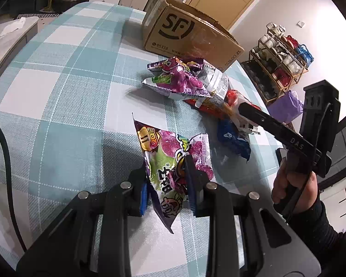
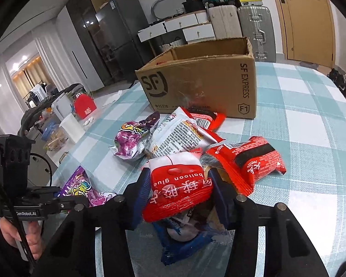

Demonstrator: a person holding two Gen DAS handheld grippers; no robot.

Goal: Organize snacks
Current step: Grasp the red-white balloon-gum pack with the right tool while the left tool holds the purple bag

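Both grippers are holding snacks above a table covered in a blue-and-white checked cloth (image 1: 69, 106). The left gripper (image 1: 167, 180) is pinching a purple candy bag (image 1: 173, 168) between its blue pads (image 1: 144, 196), jaws drawn in to a narrow gap, with the bag standing on edge and its lower corner hanging free toward six o'clock. The right gripper (image 2: 180, 189) is clamping a red packet marked "balloon glue" (image 2: 177, 184), jaws partly closed around its width, directly over a blue packet (image 2: 184, 237) lying on the cloth at six o'clock. The open cardboard box (image 2: 200, 87), probably where the snacks are going, is sitting at twelve o'clock in the right wrist view and at one o'clock in the left. Between the grippers and the box a loose pile is lying: another purple bag (image 2: 131, 140), a white packet (image 2: 177, 136) and red packets (image 2: 253, 159), some overlapping. The risks look plain. The purple bag is being gripped low and only across a thin fold, so a quick swing toward the box could be letting the slick film slip out. The red packet is bulging between the pads, and squeezing harder could be crushing or bursting it. With both grippers heading for the same box, they could be colliding at its rim, or a dangling bag corner could be catching the torn flap and dropping outside.
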